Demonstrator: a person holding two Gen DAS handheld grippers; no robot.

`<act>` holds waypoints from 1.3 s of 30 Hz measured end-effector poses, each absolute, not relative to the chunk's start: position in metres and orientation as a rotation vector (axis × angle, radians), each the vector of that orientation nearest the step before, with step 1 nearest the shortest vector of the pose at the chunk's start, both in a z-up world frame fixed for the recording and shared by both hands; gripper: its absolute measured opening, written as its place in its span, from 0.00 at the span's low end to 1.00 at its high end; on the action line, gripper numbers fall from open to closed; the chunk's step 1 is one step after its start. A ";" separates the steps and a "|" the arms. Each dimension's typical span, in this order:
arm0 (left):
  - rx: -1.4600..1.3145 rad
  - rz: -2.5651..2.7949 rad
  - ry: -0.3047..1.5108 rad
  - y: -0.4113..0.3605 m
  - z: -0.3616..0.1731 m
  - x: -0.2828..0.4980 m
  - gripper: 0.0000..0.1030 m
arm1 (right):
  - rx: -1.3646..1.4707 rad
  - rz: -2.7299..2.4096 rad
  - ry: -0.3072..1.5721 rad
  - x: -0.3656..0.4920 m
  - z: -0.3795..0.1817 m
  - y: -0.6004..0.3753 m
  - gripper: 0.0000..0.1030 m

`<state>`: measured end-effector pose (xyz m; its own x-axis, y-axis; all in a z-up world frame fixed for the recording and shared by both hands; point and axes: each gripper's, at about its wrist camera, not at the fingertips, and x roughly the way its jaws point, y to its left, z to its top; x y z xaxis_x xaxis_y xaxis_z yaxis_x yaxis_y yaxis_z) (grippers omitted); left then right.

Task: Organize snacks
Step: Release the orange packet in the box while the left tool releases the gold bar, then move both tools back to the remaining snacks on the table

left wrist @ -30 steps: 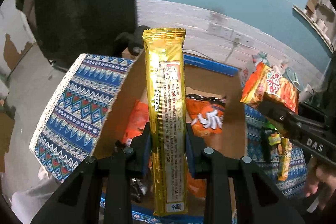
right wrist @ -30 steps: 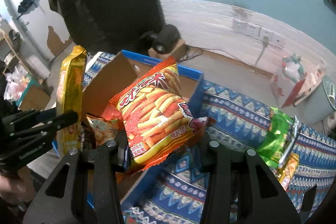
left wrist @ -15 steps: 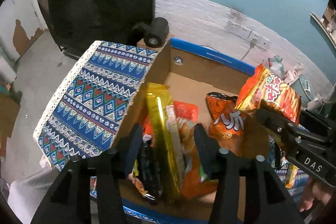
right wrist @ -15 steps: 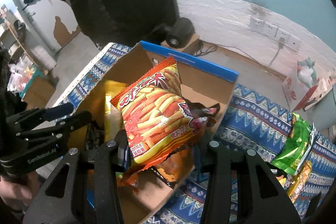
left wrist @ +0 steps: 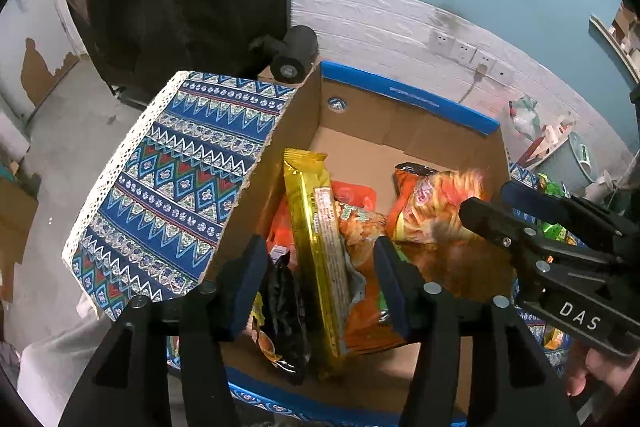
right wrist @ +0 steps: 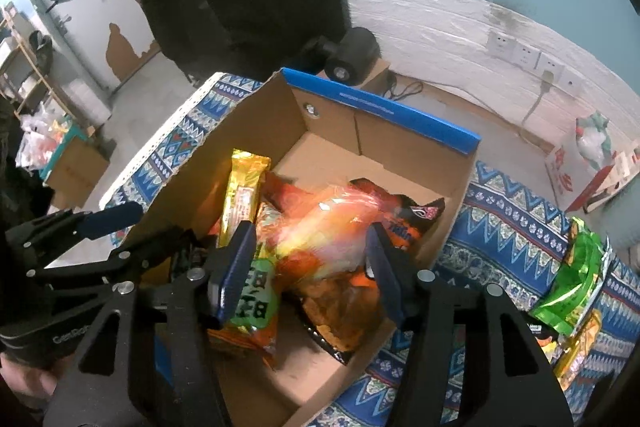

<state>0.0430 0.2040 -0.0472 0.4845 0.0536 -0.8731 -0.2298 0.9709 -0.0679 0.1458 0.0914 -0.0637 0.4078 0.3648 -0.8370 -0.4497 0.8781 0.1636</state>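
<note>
A cardboard box (left wrist: 404, 131) with blue-edged flaps (right wrist: 380, 111) stands on a patterned cloth and holds several snack bags. A long gold packet (left wrist: 316, 227) lies in it on the left, also in the right wrist view (right wrist: 244, 191). An orange-red chip bag (right wrist: 324, 227), blurred with motion, is dropping onto the pile between my right fingers; it also shows in the left wrist view (left wrist: 432, 203). My left gripper (left wrist: 320, 283) is open and empty above the box's near side. My right gripper (right wrist: 308, 267) is open above the box.
A blue patterned cloth (left wrist: 176, 179) covers the table around the box. Green and yellow snack bags (right wrist: 576, 275) lie on the cloth to the right of the box. A black round device (right wrist: 352, 53) sits behind the box by the white wall.
My left gripper opened and let the gold packet fall into the box. My right gripper moved over the box and opened, and the orange-red chip bag is falling from it.
</note>
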 end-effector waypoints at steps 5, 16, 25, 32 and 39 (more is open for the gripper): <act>-0.164 0.155 1.057 0.194 -0.047 0.043 0.58 | -0.085 0.492 1.025 0.145 -0.059 0.081 0.58; -0.116 0.103 1.071 0.166 -0.049 0.045 0.60 | -0.096 0.407 0.999 0.135 -0.046 0.045 0.69; -0.102 0.037 1.100 0.134 -0.056 0.047 0.63 | -0.073 0.331 1.005 0.128 -0.042 0.002 0.70; -0.066 -0.022 1.126 0.102 -0.062 0.048 0.63 | -0.044 0.244 1.018 0.123 -0.046 -0.040 0.70; -0.055 -0.078 1.146 0.073 -0.064 0.048 0.64 | -0.026 0.164 1.028 0.116 -0.051 -0.085 0.70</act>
<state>0.0479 0.0735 -0.0642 0.4096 -0.0905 -0.9078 0.0339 0.9959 -0.0840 0.1164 -0.0847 -0.0514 0.5053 0.1235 -0.8541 -0.1478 0.9875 0.0554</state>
